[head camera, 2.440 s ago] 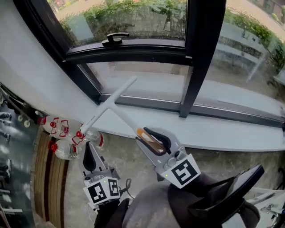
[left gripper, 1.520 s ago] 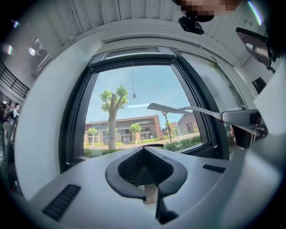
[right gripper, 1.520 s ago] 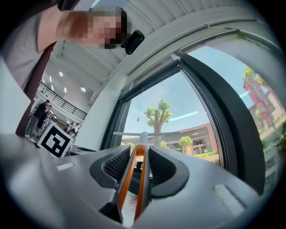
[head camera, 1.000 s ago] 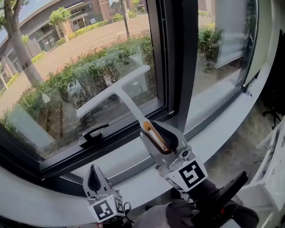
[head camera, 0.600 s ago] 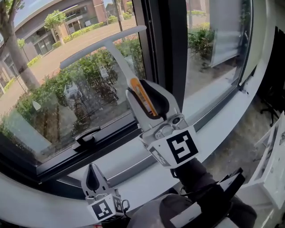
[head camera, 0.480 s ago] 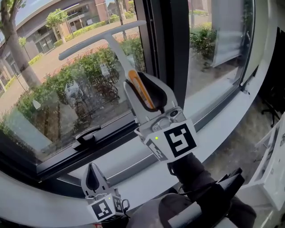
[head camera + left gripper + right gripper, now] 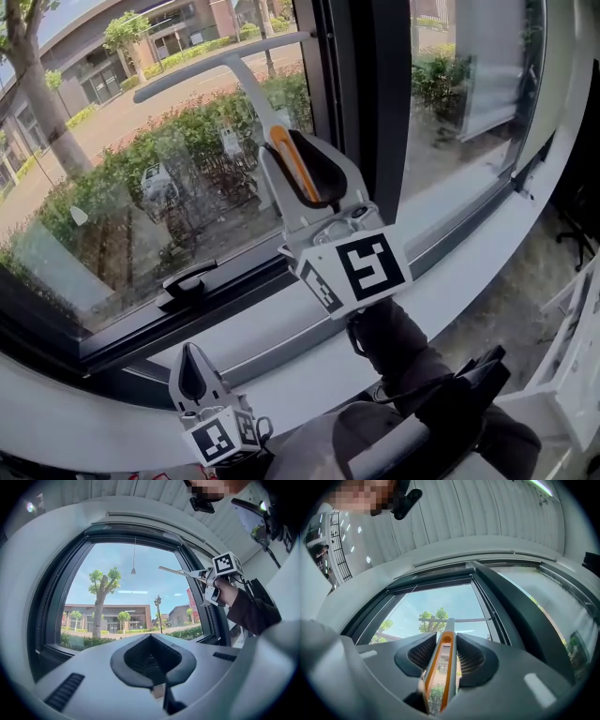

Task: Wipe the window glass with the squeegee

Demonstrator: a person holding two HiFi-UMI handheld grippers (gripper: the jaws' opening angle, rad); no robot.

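Left gripper (image 7: 192, 364) low, near the body, below the sill (image 7: 469, 258); jaws together, nothing between them. Right gripper (image 7: 298, 161) raised higher, clamped on the squeegee (image 7: 246, 80). The orange handle sits between the two black pads, running lengthwise along the jaws and out past the fingertips. The grey stem continues up-left to the crossbar blade, which lies across the top of the window glass (image 7: 122, 197). Cannot tell whether the blade touches the glass. Black window handle (image 7: 187, 281) on the lower frame, well below the blade. Dark mullion (image 7: 375, 94) just right of the gripper. Shrubs and a tree beyond the glass.
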